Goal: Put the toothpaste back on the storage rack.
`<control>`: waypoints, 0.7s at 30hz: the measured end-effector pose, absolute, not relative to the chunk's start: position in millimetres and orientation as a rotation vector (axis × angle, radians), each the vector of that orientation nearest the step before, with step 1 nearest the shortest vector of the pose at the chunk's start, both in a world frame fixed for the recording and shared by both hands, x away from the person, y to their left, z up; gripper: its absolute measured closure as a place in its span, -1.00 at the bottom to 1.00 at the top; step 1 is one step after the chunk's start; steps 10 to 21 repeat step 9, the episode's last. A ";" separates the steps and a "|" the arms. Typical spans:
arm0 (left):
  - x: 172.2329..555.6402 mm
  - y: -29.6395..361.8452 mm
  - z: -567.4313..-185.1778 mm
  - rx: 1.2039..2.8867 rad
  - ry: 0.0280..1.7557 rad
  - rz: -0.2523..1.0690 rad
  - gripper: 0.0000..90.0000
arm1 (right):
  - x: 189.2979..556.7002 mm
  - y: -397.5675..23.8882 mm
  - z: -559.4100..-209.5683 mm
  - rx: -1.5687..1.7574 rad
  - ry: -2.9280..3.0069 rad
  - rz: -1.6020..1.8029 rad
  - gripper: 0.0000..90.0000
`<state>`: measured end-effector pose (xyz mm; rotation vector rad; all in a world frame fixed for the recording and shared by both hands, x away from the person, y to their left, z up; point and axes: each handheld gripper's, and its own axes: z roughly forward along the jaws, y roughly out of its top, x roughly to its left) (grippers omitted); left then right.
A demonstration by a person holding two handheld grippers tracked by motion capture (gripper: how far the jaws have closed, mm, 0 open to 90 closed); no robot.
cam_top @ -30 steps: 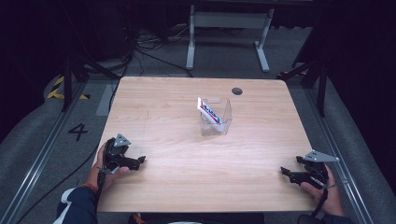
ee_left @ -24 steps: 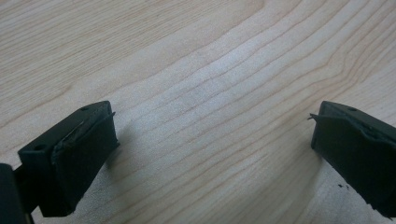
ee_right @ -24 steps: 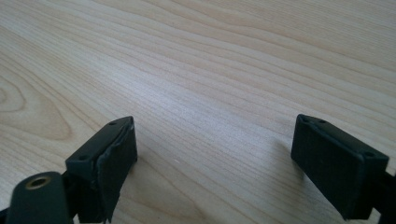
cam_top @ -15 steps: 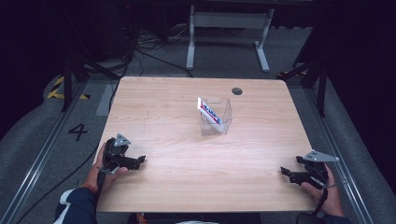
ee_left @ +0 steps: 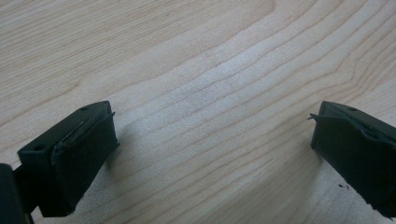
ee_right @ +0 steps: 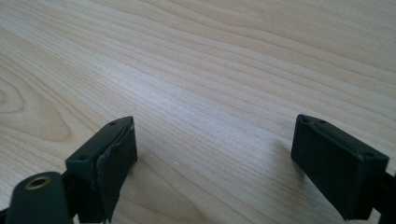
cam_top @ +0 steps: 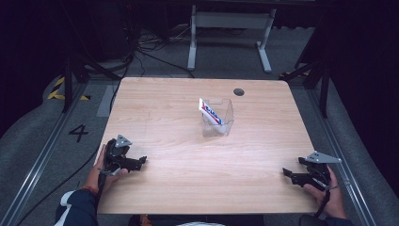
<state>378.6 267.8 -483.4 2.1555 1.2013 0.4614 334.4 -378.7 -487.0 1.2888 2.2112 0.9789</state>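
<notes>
A: Grippers first. Left gripper (cam_top: 141, 161) sits at the near left of the table (cam_top: 160, 103), right gripper (cam_top: 286, 173) at the near right corner. Each has its jaws spread wide, with bare wood between them and nothing held.

B: And the tube (cam_top: 210, 112)?

A: Farther off, near the table's middle, leaning tilted in the clear box (cam_top: 225, 123), cap end up toward the left.

B: Which hand is nearer?

A: Hard to call; both are well apart from it. The box lies forward and inward from each gripper.
</notes>
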 end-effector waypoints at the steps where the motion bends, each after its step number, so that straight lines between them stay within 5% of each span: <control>1: 378.5 267.7 -483.4 2.154 1.204 0.459 -0.99 | 334.4 -378.7 -487.0 1.288 2.211 0.979 -0.67; 21: 378.3 267.2 -483.2 2.151 1.218 0.463 -0.99 | 334.3 -378.7 -487.0 1.289 2.211 0.978 -0.67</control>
